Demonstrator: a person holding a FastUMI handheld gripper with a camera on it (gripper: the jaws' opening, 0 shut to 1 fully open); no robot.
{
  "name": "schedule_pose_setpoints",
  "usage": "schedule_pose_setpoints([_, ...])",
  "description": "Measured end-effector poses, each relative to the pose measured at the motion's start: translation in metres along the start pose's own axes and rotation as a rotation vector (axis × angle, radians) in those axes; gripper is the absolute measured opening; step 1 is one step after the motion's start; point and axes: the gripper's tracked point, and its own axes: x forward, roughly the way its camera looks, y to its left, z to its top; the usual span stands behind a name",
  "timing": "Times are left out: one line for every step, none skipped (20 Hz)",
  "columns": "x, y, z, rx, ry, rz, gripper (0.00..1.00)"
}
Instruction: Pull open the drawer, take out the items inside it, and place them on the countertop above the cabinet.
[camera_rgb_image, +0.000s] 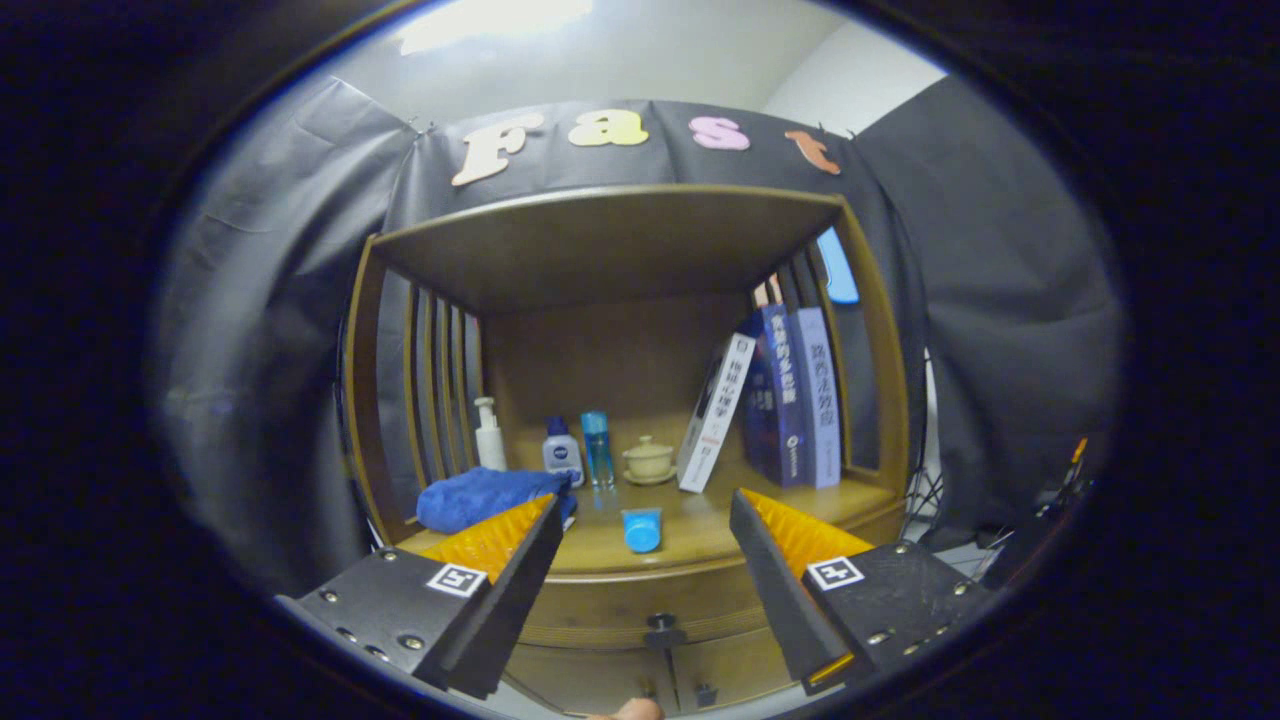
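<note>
My gripper (647, 500) is open and holds nothing, its fingers (520, 560) spread wide in front of a wooden cabinet. The drawer (600, 603) sits just under the countertop (700, 530) and looks closed, its dark knob (662, 627) low between my fingers. On the countertop, a small blue tube (641, 530) lies between and just beyond the fingertips. A blue folded towel (485, 497) rests by the left fingertip. What is inside the drawer is hidden.
At the back of the countertop stand a white pump bottle (488, 435), a white-and-blue bottle (562, 452), a clear blue bottle (597, 449) and a lidded cup (649, 460). Books (790, 400) lean at the right. A shelf board (600, 240) roofs the space. Cabinet doors (610, 680) lie below the drawer.
</note>
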Motion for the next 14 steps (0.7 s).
schedule_pose_setpoints([-0.007, -0.006, 0.013, -0.016, -0.015, -0.014, 1.00])
schedule_pose_setpoints([-0.014, -0.013, 0.025, -0.029, -0.026, -0.028, 1.00])
schedule_pose_setpoints([-0.021, -0.018, 0.037, -0.039, -0.040, -0.043, 1.00])
schedule_pose_setpoints([-0.029, -0.025, 0.048, -0.045, -0.053, -0.060, 1.00])
schedule_pose_setpoints([-0.038, -0.032, 0.056, -0.051, -0.058, -0.081, 1.00])
schedule_pose_setpoints([-0.048, -0.039, 0.061, -0.063, -0.058, -0.102, 1.00])
schedule_pose_setpoints([-0.057, -0.047, 0.066, -0.077, -0.056, -0.122, 1.00])
schedule_pose_setpoints([-0.064, -0.053, 0.070, -0.086, -0.056, -0.134, 1.00])
schedule_pose_setpoints([-0.070, -0.055, 0.074, -0.091, -0.057, -0.141, 1.00])
schedule_pose_setpoints([-0.076, -0.058, 0.077, -0.096, -0.056, -0.144, 1.00])
schedule_pose_setpoints([-0.082, -0.060, 0.079, -0.101, -0.054, -0.144, 1.00])
schedule_pose_setpoints([-0.086, -0.061, 0.081, -0.109, -0.049, -0.144, 1.00])
schedule_pose_setpoints([-0.090, -0.063, 0.082, -0.119, -0.045, -0.146, 1.00])
schedule_pose_setpoints([-0.095, -0.063, 0.083, -0.129, -0.040, -0.145, 1.00])
